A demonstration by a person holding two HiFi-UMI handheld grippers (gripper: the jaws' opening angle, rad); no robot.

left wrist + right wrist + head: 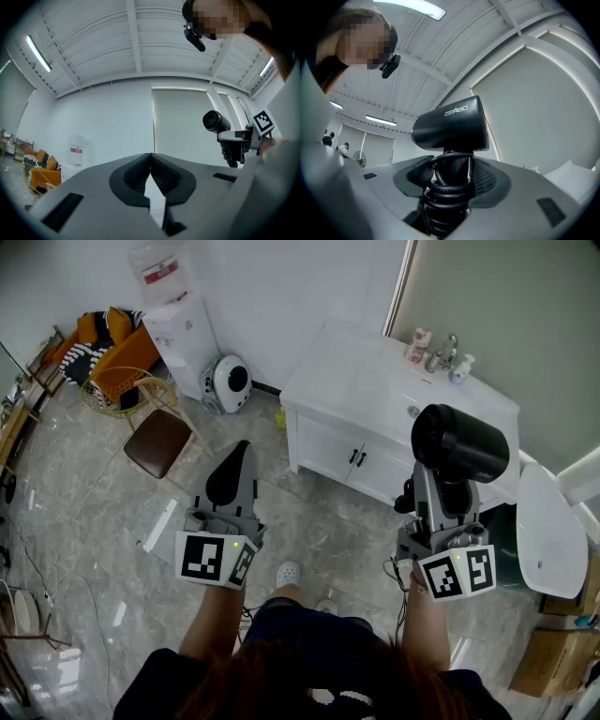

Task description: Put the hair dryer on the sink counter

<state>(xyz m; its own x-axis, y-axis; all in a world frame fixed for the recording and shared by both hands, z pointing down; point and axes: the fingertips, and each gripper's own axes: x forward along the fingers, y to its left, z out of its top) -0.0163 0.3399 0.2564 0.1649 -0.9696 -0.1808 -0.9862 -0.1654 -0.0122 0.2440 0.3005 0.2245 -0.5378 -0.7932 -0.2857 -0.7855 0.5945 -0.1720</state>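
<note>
One hair dryer [459, 442] [450, 129]: upright, barrel on top, cord coiled round its handle;
Right claw [439, 491] [452, 176]: pinching that handle, short of the bench [352, 381] front edge;
Left claw [238, 454] [151, 165]: pressed together, empty, off the bench's front-left corner

the hair dryer [450, 129] handle is mostly hidden: its coiled cord [446, 199] wraps it, the right gripper [449, 176] jaws close over its sides, and its lower end runs off the bottom edge. in the head view the dryer's barrel covers part of the sink counter [356, 381] front. the small items [418, 343] beside the faucet [442, 351] are too small to tell. the cardboard box [553, 662] is cut by the right edge.
</note>
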